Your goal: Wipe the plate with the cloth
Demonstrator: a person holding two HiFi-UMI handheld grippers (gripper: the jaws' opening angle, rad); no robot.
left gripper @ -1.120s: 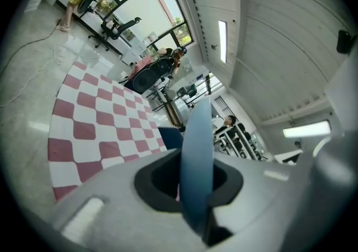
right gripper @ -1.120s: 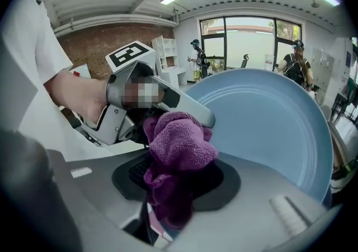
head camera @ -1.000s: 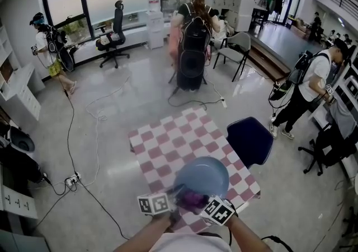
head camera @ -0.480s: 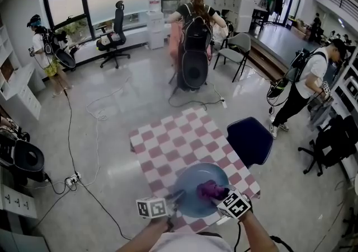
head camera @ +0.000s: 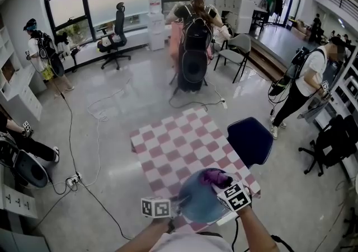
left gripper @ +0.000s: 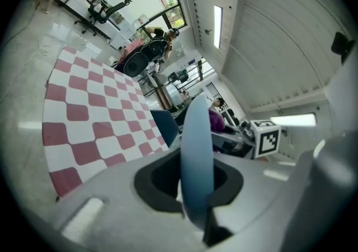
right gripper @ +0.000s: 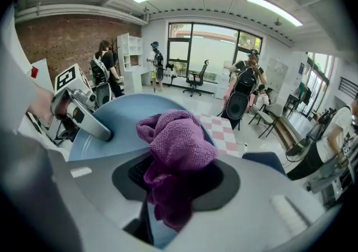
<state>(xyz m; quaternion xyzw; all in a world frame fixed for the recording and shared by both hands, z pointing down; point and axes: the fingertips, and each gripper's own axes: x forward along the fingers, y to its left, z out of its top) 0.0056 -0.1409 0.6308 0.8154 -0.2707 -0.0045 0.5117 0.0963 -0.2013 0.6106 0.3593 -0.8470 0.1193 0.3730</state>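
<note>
A light blue plate [head camera: 197, 200] is held tilted over the near edge of the checkered table [head camera: 168, 144]. My left gripper [head camera: 177, 207] is shut on its near-left rim; in the left gripper view the plate [left gripper: 197, 155] stands edge-on between the jaws. My right gripper [head camera: 222, 183] is shut on a bunched purple cloth [head camera: 214, 177], which presses on the plate's far right part. In the right gripper view the cloth [right gripper: 176, 150] bulges out of the jaws against the plate's face [right gripper: 120, 125], and the left gripper [right gripper: 84, 121] clamps the rim at the left.
A dark blue chair [head camera: 250, 140] stands at the table's right side. Cables [head camera: 84, 178] trail over the floor to the left. A person with a backpack [head camera: 193, 38] stands beyond the table, and other people stand at the room's sides.
The right gripper has carried the cloth from the plate's near edge across to its far right part. The plate has tipped up more steeply in the left gripper.
</note>
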